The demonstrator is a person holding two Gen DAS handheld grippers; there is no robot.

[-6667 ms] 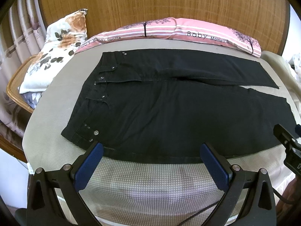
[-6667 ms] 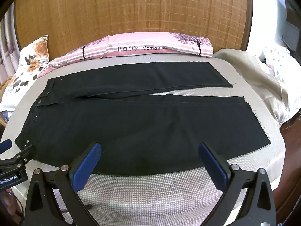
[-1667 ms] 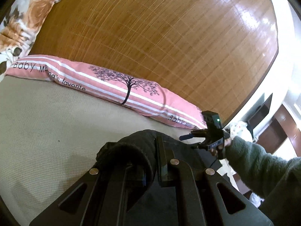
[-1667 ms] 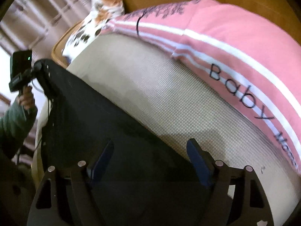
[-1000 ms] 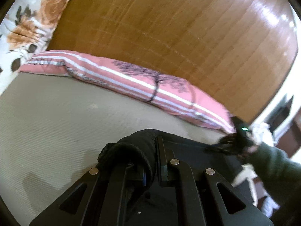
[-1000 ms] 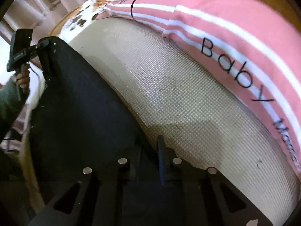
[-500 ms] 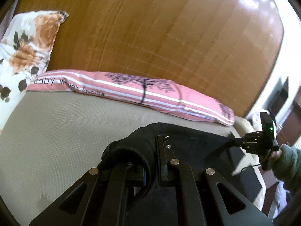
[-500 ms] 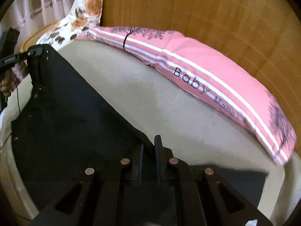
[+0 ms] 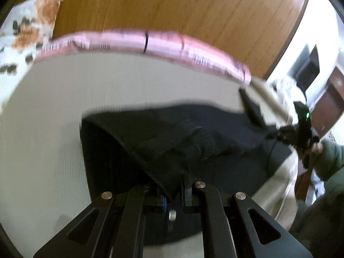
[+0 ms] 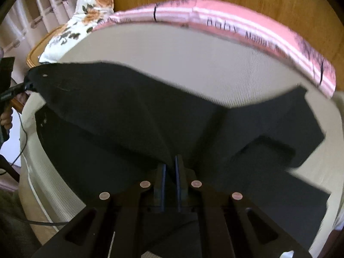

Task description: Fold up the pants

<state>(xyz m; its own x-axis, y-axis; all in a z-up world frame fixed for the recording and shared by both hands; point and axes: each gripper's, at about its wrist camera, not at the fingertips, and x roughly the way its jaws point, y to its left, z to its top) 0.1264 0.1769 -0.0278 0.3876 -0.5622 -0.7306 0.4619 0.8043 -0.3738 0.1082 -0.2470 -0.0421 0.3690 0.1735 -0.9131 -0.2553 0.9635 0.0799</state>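
Pants (image 10: 133, 116) pinched by both grippers, left (image 9: 172, 190) and right (image 10: 169, 169), over beige mattress (image 10: 193, 64).

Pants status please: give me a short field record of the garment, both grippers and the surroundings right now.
garment: black pants, partly lifted off the bed, part lying on it
left gripper: jaws shut on pants fabric
right gripper: jaws shut on pants fabric
surface: beige mattress
behind: pink striped pillow, floral pillow, wooden headboard
image quality: motion blur in both views
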